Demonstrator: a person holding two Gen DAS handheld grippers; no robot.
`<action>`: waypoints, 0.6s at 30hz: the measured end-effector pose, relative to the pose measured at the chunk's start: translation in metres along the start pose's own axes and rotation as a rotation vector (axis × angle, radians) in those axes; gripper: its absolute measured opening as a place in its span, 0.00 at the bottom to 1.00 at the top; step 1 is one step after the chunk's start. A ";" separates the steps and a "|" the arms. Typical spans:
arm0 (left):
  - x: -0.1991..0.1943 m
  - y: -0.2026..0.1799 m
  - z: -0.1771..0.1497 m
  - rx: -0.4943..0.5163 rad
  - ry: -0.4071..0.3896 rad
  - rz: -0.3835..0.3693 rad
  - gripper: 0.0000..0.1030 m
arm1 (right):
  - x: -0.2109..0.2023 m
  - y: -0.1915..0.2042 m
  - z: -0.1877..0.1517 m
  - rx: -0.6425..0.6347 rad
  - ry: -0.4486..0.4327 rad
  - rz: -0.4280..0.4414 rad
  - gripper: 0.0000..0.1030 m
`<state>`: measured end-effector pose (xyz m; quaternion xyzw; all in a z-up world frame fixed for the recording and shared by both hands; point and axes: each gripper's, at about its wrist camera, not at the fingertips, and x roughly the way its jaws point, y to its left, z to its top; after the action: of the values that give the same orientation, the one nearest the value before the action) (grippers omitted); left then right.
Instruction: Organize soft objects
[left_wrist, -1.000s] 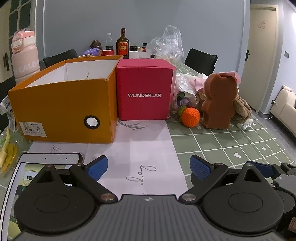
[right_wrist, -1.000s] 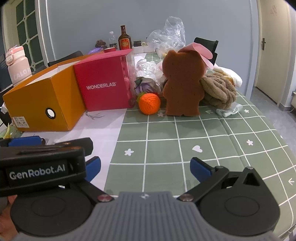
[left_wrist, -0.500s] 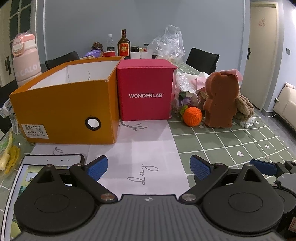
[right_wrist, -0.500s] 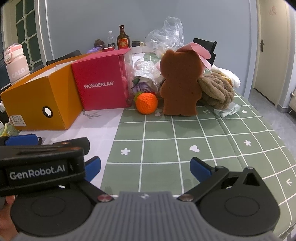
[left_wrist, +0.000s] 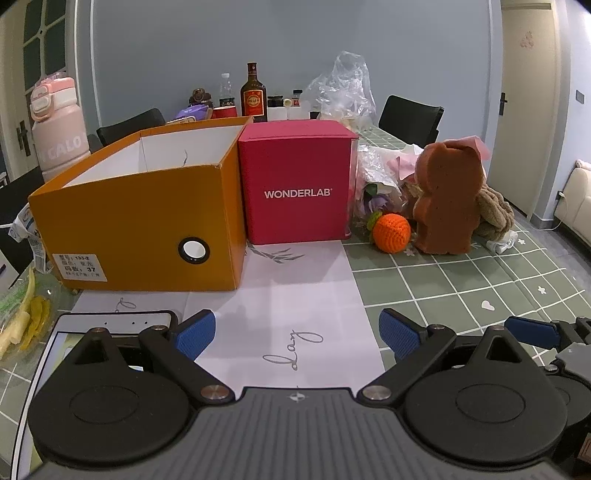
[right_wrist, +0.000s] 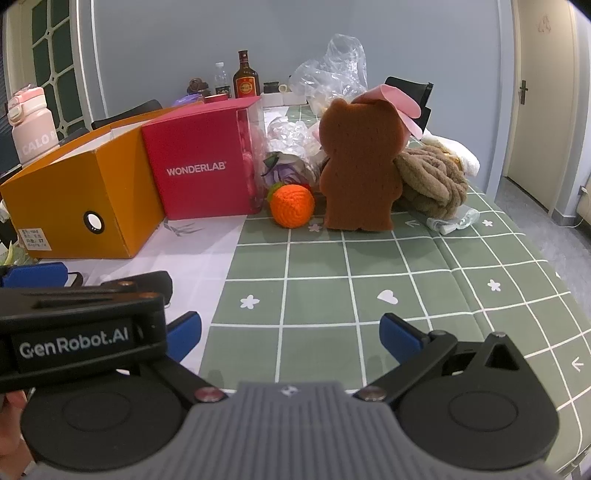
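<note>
A brown bear-shaped sponge (left_wrist: 445, 206) (right_wrist: 360, 173) stands upright on the green tablecloth, with an orange crocheted ball (left_wrist: 391, 233) (right_wrist: 292, 205) just left of it and a brown fluffy cloth (left_wrist: 493, 214) (right_wrist: 432, 179) behind it. An open, empty orange box (left_wrist: 147, 229) (right_wrist: 77, 203) stands left of a red WONDERLAB box (left_wrist: 295, 192) (right_wrist: 201, 166). My left gripper (left_wrist: 297, 334) is open and empty, low over the white paper. My right gripper (right_wrist: 291, 334) is open and empty, well short of the soft things.
Wrapped flowers (right_wrist: 288, 155) lie behind the ball. Bottles (left_wrist: 253, 98) and plastic bags (left_wrist: 345, 92) stand at the table's far end, a pink flask (left_wrist: 59, 129) at the left. A phone (left_wrist: 74, 332) lies under my left gripper. A white rag (right_wrist: 452, 221) lies right.
Both grippers have drawn back slightly from the boxes and soft things, which look a little smaller. Both stay open. Nothing on the table has moved.
</note>
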<state>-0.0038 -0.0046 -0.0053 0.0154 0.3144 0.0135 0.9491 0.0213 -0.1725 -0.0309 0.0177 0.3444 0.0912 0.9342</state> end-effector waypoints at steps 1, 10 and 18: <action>0.000 0.000 0.000 -0.001 0.002 -0.001 1.00 | 0.000 0.000 0.000 0.002 0.001 0.002 0.97; -0.002 -0.002 -0.001 -0.004 -0.005 -0.003 1.00 | 0.000 -0.001 0.000 0.009 0.002 0.007 0.97; -0.005 -0.008 0.001 0.004 -0.008 -0.007 1.00 | -0.003 -0.007 -0.001 0.034 -0.002 0.014 0.97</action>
<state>-0.0071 -0.0132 -0.0023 0.0163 0.3107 0.0096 0.9503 0.0196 -0.1800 -0.0310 0.0362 0.3449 0.0916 0.9334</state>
